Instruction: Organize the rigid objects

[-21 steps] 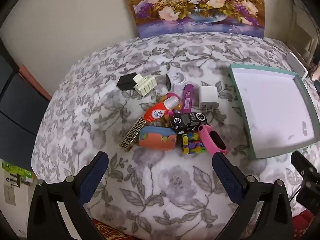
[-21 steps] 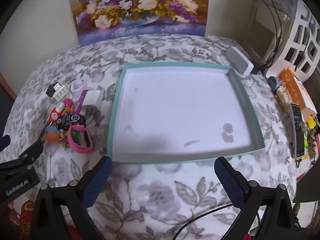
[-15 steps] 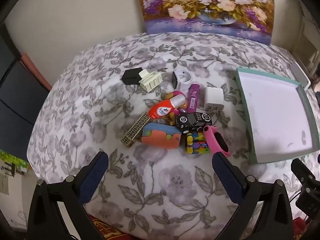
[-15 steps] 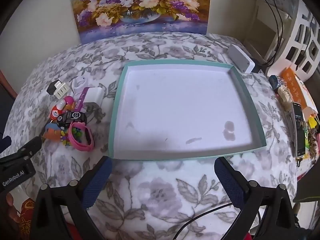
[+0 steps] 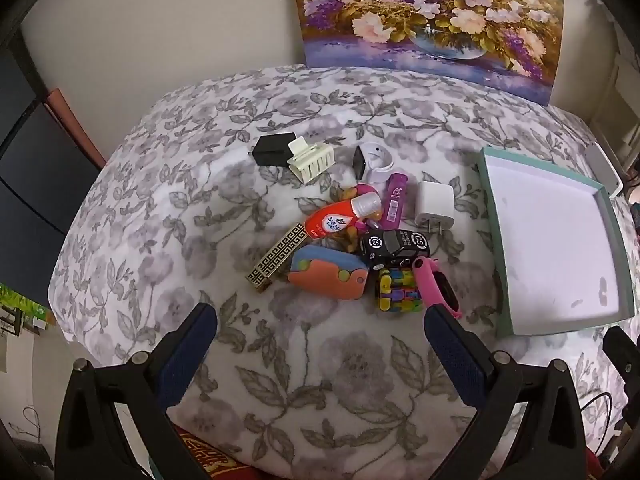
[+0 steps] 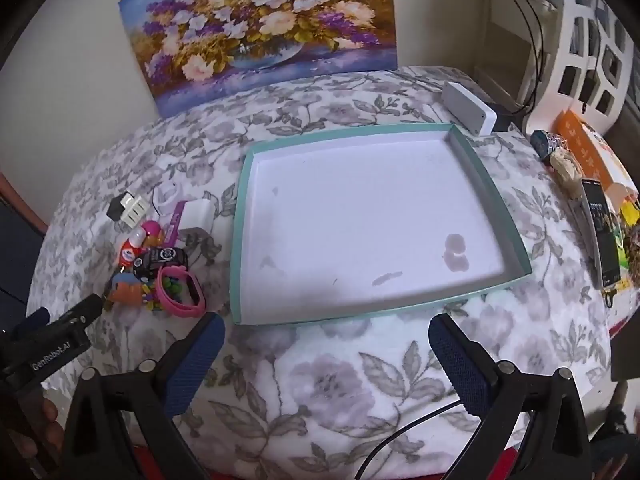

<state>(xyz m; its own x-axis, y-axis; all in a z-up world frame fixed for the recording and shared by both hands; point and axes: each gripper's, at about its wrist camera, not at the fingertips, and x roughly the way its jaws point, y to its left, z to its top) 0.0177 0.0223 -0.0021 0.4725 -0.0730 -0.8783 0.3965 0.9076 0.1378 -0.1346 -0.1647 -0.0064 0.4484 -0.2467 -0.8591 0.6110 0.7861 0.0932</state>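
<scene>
Two hand-held grippers, left [image 5: 320,334] and right [image 6: 326,342], we are holding wide open and empty above the floral-covered counter [image 5: 320,360]. Small rigid objects [image 5: 352,236] are lying heaped at the left view's centre, beside the teal tray [image 6: 240,208], which is sitting mid-frame in the right view.

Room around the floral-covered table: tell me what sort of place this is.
Most likely a lived-in home room. A flower painting on canvas leans on the plain wall, a grey-and-white floral tablecloth covers the table, and a white lattice shelf unit with trailing cables stands to the right.
</scene>
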